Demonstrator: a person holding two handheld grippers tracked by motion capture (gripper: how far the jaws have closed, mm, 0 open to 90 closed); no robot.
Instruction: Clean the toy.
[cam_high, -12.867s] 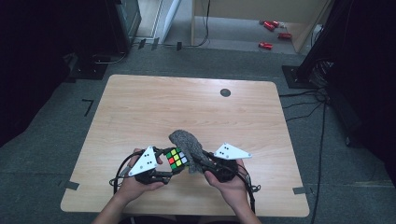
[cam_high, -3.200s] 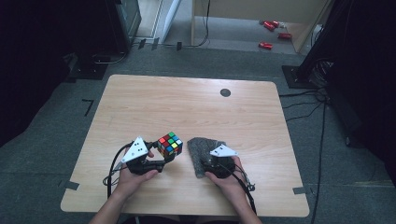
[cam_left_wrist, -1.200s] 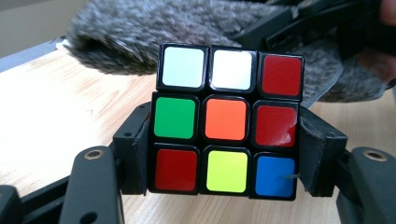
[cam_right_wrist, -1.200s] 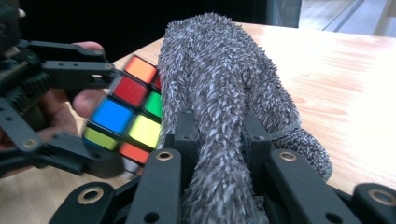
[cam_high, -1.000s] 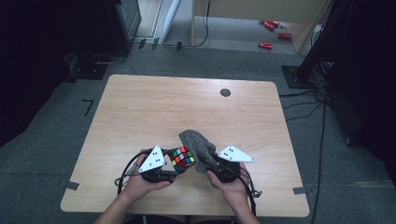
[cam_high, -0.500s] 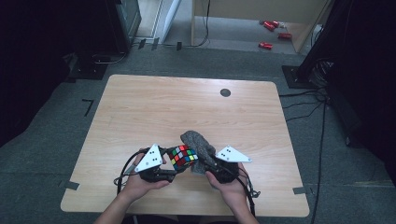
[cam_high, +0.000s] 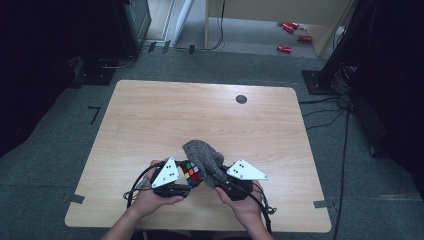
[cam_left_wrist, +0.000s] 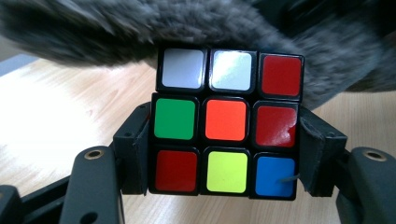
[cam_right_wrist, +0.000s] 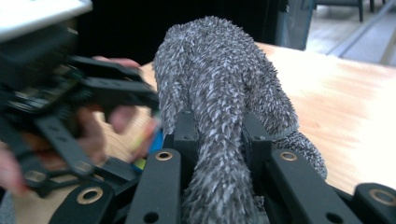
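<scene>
Two claws work low over the bench's (cam_high: 150, 120) near edge; the left claw (cam_left_wrist: 224, 154) clamps a puzzle cube (cam_left_wrist: 226, 123), coloured face toward its camera; the right claw (cam_right_wrist: 219, 135) pinches a grey fuzzy cloth (cam_right_wrist: 219, 84), its length running away from the jaws and draping over the cube; a snagging wipe could twist the cube loose.

Cube (cam_left_wrist: 226, 126): you see a puzzle cube with black edges; the face toward you has white, white, red on top, green, orange, red in the middle, red, yellow, blue below.
Cube place: near the front edge of the table (cam_high: 150, 115), lifted, touching the cloth.
Cloth (cam_right_wrist: 219, 98): grey, fuzzy, bunched into a thick roll, draped over the cube's top.
</scene>
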